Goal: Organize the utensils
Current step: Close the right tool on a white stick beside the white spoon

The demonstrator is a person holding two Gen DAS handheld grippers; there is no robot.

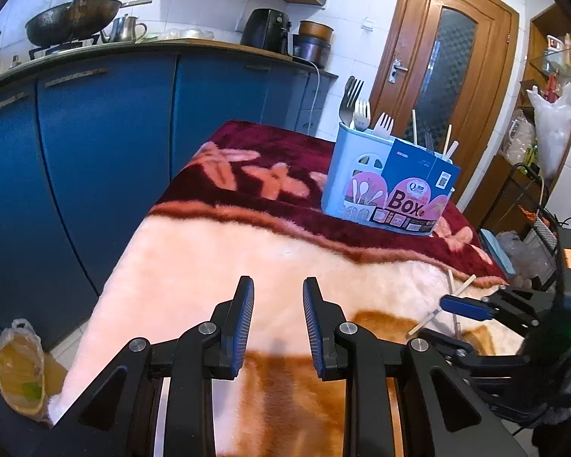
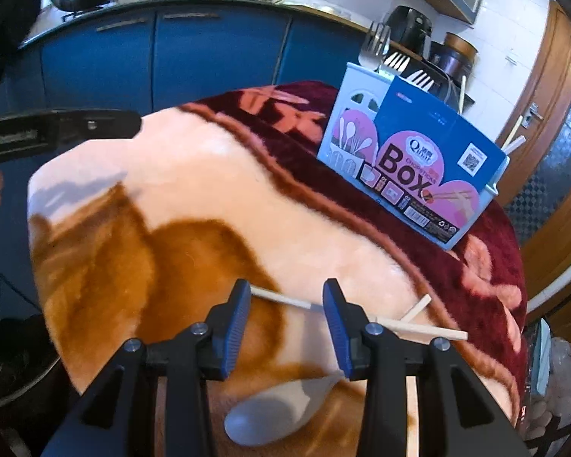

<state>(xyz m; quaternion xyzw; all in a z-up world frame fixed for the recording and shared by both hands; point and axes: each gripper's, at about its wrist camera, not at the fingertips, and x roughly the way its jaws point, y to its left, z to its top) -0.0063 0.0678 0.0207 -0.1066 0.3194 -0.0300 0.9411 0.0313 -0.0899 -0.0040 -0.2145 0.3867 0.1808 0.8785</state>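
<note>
Wooden chopstick (image 2: 285, 302) runs partly hidden behind right gripper (image 2: 285, 327) fingers (image 2: 335, 323).

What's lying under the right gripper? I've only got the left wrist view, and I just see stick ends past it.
Observer: A white plastic spoon lies on the blanket right below the right gripper, bowl toward the camera.
Operator: And those sticks?
Observer: One chopstick runs across between the open fingers; a second chopstick crosses it on the right side.
Operator: Is the right gripper holding anything?
Observer: No, its jaws stand open with the chopstick lying on the blanket between them, not pinched.
Operator: What does the holder's label say besides Box?
Observer: The utensil holder reads "Chopsticks" beside "Box" and carries a QR code.
</note>
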